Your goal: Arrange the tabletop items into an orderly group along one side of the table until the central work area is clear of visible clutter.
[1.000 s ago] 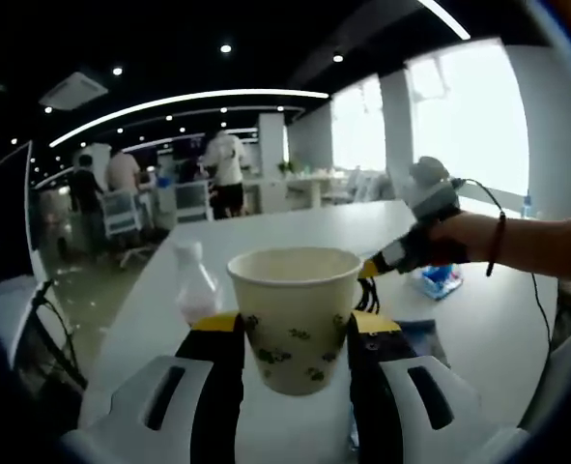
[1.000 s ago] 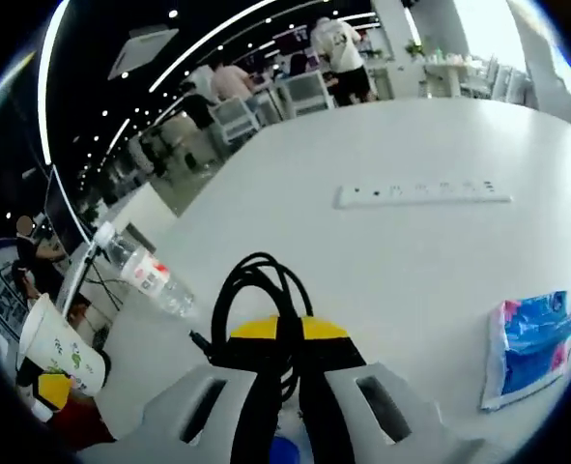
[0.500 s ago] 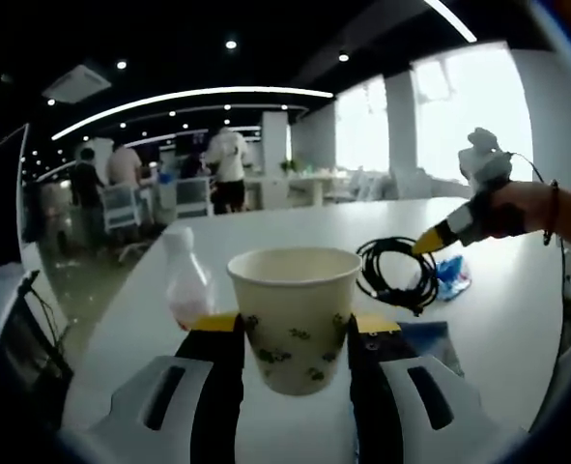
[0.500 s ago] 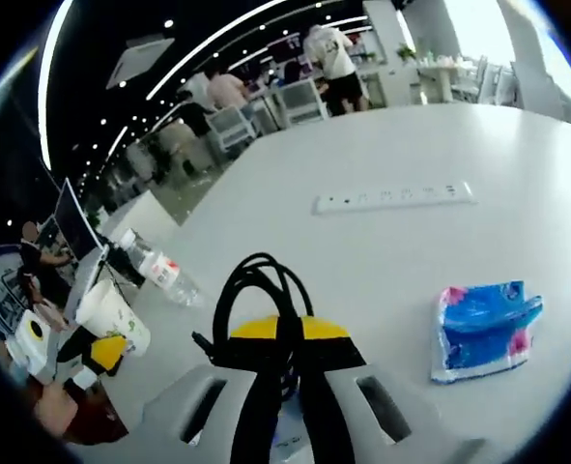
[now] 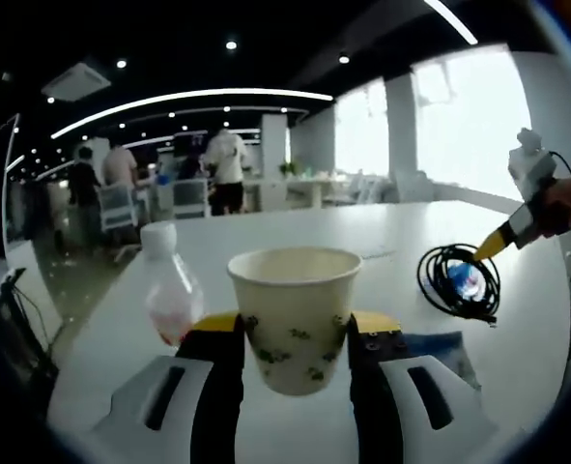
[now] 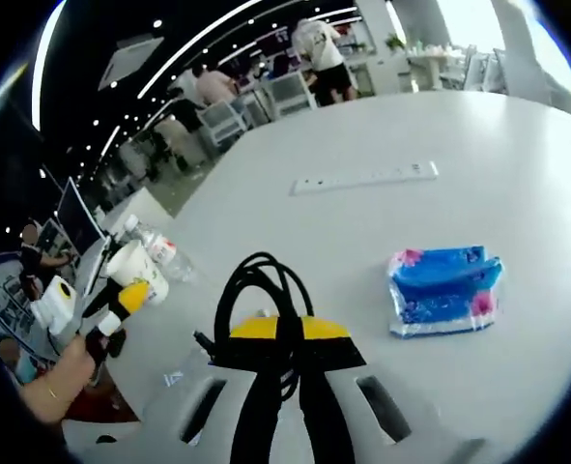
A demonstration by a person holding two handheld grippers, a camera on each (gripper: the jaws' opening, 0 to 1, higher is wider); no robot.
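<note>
A pale paper cup printed with small green leaves sits upright between the jaws of the left gripper, clamped on both flanks just under the rim, presumably so it can be carried level to the side of the white worktop without tipping. In the right gripper view the same cup shows small at the far left, held out over the worktop's near edge by a hand.

The right gripper has its jaws pinched nearly together on a coiled black cable, the loops standing up in front of the yellow jaw tips; gripping the bundle at one point seems meant to keep the coil from unwinding as it is moved. From the left gripper view the coil hangs at the right, raised above the surface.

Just beyond the cup, on its left, a clear plastic bottle with a white cap and a reddish label lies on the worktop near its edge. A flat blue item lies close behind the left gripper's right jaw; what it is cannot be made out.

Farther out, a crumpled blue-and-pink plastic packet rests alone mid-surface, and past it a long white power strip lies flat. Around these two the white top is broad and bare, leaving ample room to sweep either gripper; the tight spot is the left edge, where bottle and cup crowd together.
</note>
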